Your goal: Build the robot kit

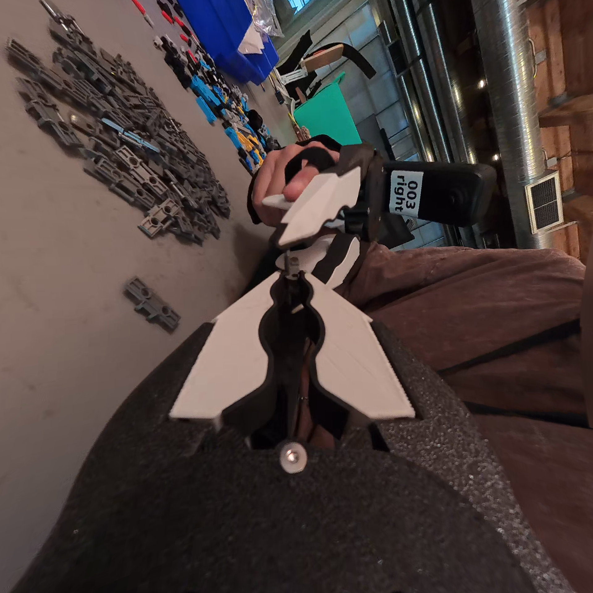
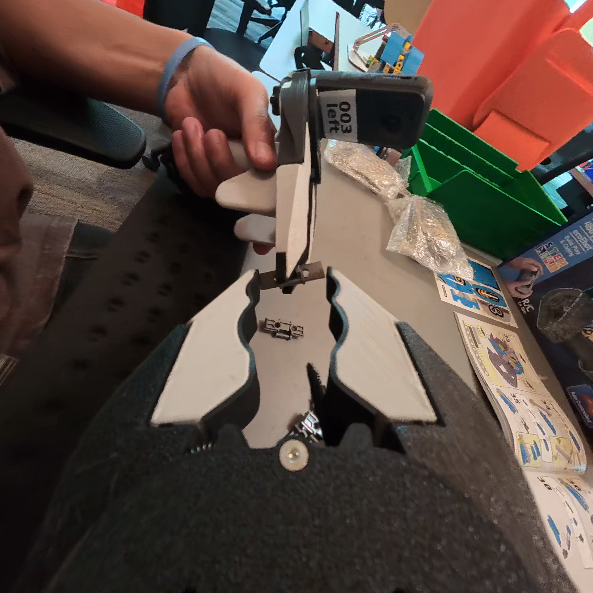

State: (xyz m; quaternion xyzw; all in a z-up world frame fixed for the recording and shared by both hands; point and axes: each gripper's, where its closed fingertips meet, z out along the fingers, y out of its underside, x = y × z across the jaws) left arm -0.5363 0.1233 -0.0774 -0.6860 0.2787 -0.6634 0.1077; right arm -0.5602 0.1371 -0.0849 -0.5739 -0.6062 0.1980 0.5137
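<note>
Nearest the right wrist camera, the right gripper (image 2: 290, 276) has its white jaws spread wide apart, empty, framing a small grey connector piece (image 2: 284, 328) lying on the pale desk (image 2: 369, 288) below. Just beyond its tips the left gripper (image 2: 293, 272) comes down steeply, jaws clamped together on a small grey building piece (image 2: 290, 277) held crosswise, seemingly offered up between the open jaws for handing across or joining. The left hand (image 2: 218, 128), a blue band at the wrist, squeezes the trigger with the forearm reaching in from the side. Instruction booklets (image 2: 513, 385) lie alongside, and a heap of grey parts (image 1: 128, 144) is spread farther off on the desk.
</note>
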